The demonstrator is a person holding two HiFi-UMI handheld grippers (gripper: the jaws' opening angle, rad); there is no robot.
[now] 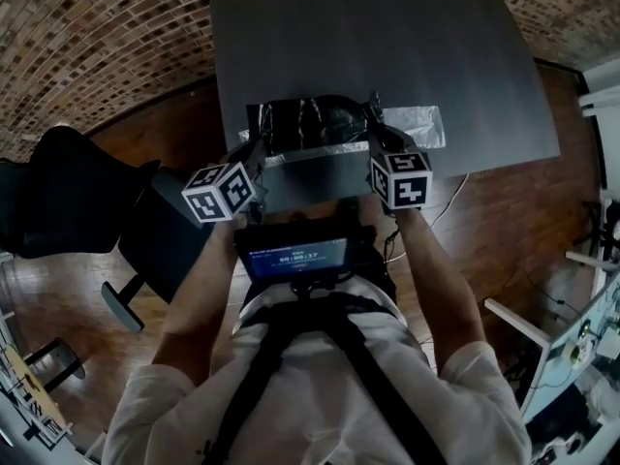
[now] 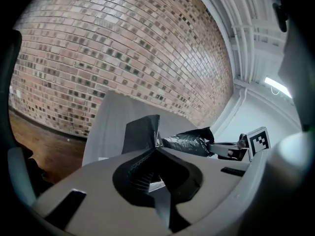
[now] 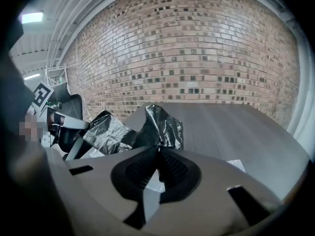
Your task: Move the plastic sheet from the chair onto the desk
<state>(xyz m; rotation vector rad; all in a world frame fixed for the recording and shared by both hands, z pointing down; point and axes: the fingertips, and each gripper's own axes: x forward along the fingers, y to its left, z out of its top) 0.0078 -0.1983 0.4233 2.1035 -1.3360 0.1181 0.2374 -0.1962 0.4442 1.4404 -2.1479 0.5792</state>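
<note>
Step in hand: laying the plastic sheet (image 1: 308, 122) on the tabletop (image 1: 387, 46).

Findings
- Left gripper (image 2: 157, 146): fingers (image 2: 138, 168) pressed together on a pinch of the black film at its left end.
- Right gripper (image 3: 158, 149): fingers (image 3: 173, 168) likewise closed on the film, at its right end.
- The sheet hangs between the two grippers over the near part of the tabletop, crumpled in the middle. It is off the chair (image 1: 68, 197), which stands well apart at the person's left.
- A pale glossy strip (image 1: 417, 124) lies on the tabletop just beside the right gripper. Whether it belongs to the sheet cannot be told.

Recommendations
- Carry both ends inward over the surface in step, with the span taut, so the slack middle does not fold under itself.
- Lower until the film rests on the tabletop before the fingers part.
- Release both ends together. Film this thin is judged likely to cling to a pad and drag, so draw each gripper back low and straight.
- Risk: if the near hem is left over the edge, so light a sheet may slide off — set it well inboard
</note>
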